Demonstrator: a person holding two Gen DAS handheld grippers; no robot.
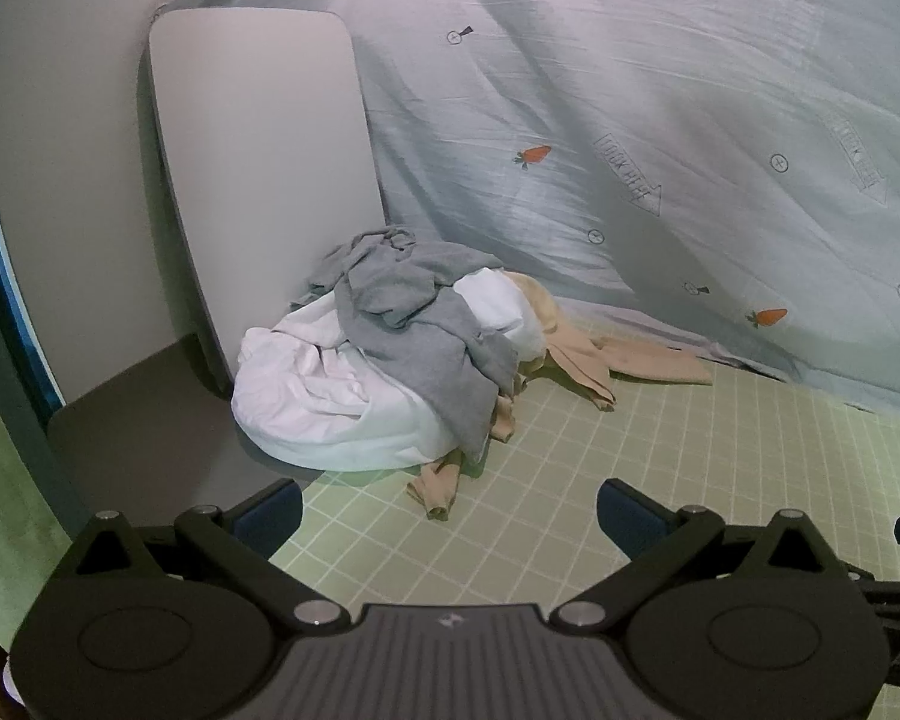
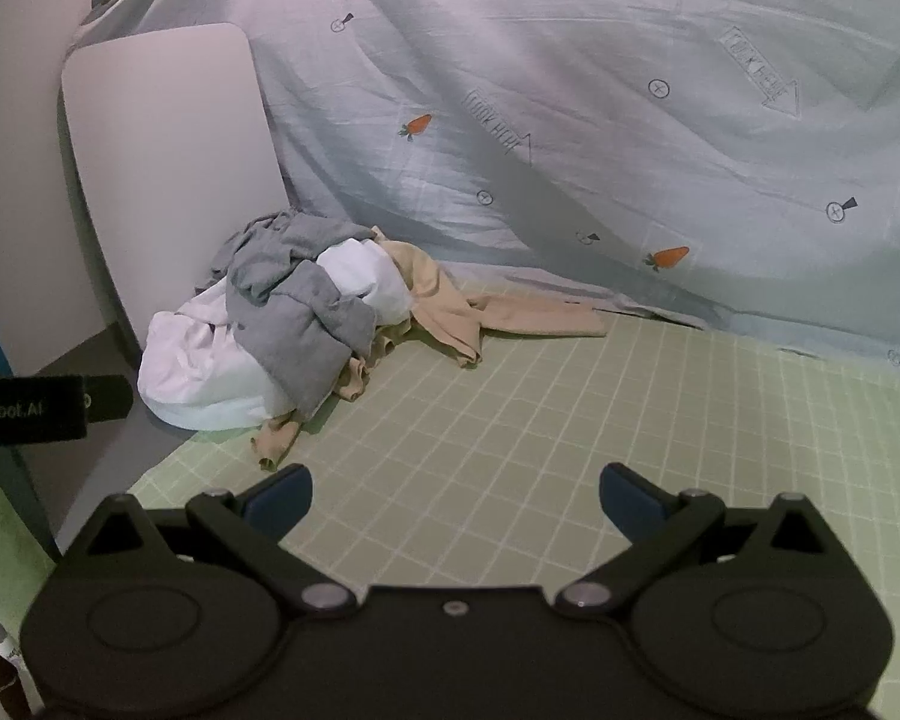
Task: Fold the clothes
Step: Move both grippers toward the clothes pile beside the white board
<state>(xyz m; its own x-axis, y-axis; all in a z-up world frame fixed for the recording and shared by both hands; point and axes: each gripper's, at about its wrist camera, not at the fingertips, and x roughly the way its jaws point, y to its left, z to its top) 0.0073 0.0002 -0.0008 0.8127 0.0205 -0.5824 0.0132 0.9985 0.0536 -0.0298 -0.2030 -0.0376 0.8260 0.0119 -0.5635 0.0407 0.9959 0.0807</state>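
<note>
Nearest, left gripper (image 1: 450,510) and right gripper (image 2: 456,495): both spread wide, nothing between the fingers, hovering over the bare near part of the green checked mat (image 1: 660,480). Likely hazard: the clothes are tangled, so a pinch may lift several at once or drag the heap off the mat's left edge. Farther, at the mat's far left corner, the pile: beige garment (image 1: 582,360) trailing nearest, grey top (image 1: 426,324) draped over crumpled white cloth (image 1: 318,384), all unfolded, against a leaning white board (image 1: 258,168) and carrot-print sheet (image 1: 630,90).
</note>
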